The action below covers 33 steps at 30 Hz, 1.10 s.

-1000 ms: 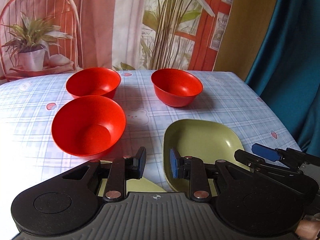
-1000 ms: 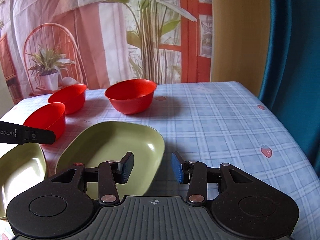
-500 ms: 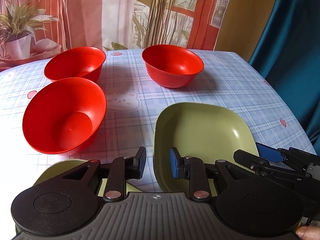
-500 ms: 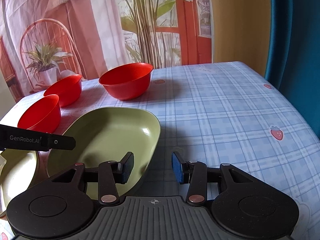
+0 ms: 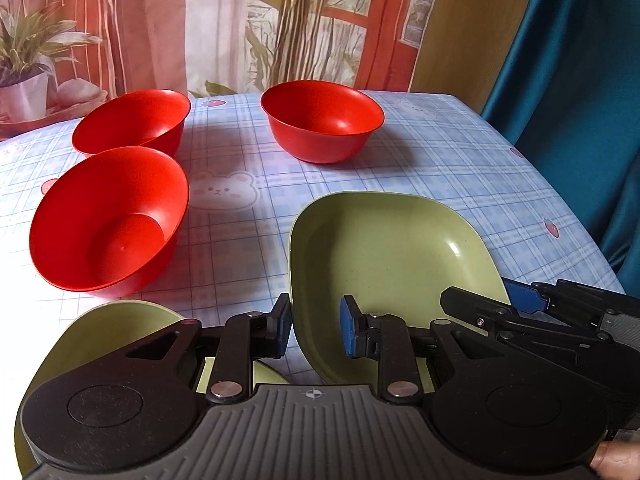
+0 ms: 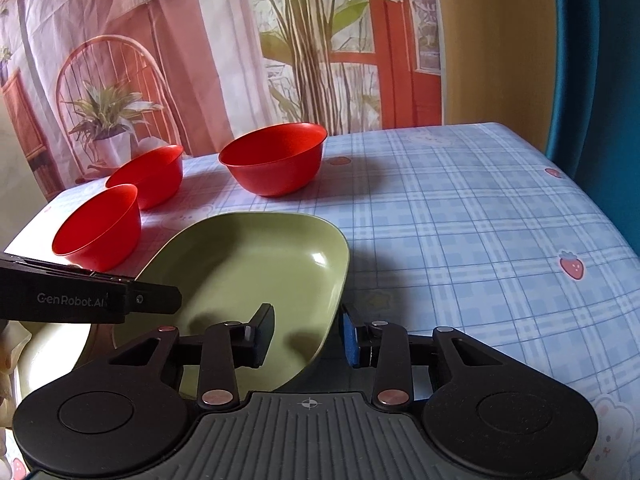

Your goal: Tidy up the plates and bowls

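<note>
1. Two sets of jaws bracket the same green plate (image 6: 256,280), and both stand apart, gripping nothing.
2. On the right gripper (image 6: 306,338), the plate's near right rim runs down into the gap: one pad sits over the plate's inner face, the blue pad just outside the rim. Whether either pad touches the rim I cannot tell.
3. On the left gripper (image 5: 316,330), the plate's left rim lies at the inner edge of the left pad, with the blue pad over the plate's floor.
4. My read is that the right gripper is better lined up, since the rim sits between its pads; closing there looks like the coming move.
5. Lying on the checked counter (image 6: 480,220), the plate has its longer axis running away from the jaws and leaning left in the right wrist view.
6. A second green plate (image 5: 120,328) sits just beside it to the left, partly hidden under the left gripper's body; it is the likely stacking spot.
7. Three red bowls stand farther out: a near left bowl (image 5: 108,220), a far left bowl (image 5: 132,122) close behind it, and a far centre bowl (image 5: 322,120) well apart from those two.
</note>
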Tool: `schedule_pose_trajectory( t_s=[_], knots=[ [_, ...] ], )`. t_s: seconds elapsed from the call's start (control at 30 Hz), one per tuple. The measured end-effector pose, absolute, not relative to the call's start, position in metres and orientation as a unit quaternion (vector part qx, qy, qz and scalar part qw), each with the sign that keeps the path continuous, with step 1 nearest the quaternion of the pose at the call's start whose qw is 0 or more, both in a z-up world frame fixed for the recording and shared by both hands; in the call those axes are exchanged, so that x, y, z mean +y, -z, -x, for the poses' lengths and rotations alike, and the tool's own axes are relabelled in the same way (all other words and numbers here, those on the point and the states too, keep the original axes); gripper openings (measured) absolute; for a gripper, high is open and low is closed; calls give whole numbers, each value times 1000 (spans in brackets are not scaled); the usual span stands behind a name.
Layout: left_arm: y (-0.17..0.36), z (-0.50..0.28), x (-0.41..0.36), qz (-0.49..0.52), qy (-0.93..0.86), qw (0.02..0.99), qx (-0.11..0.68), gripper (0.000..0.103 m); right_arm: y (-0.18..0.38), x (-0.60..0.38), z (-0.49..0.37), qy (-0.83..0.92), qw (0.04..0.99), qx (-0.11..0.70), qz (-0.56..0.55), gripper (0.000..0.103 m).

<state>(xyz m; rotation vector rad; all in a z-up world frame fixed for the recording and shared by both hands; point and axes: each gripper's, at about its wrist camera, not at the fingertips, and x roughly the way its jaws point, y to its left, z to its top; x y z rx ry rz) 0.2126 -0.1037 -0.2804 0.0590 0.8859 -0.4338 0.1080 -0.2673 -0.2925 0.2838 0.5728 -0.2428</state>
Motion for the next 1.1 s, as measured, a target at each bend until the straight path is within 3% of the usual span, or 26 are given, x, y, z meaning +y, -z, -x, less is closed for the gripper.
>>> schedule_pose_trajectory(
  t_s=[0.23,1.1],
  knots=[
    [275,-207,-101,-25,204,884,420,27,287,-268,-102,129,944,271,-136,19],
    [220,-146,-37,-7,166,918,360,27,240,-205,-92,76,964,236,-95,16]
  ],
)
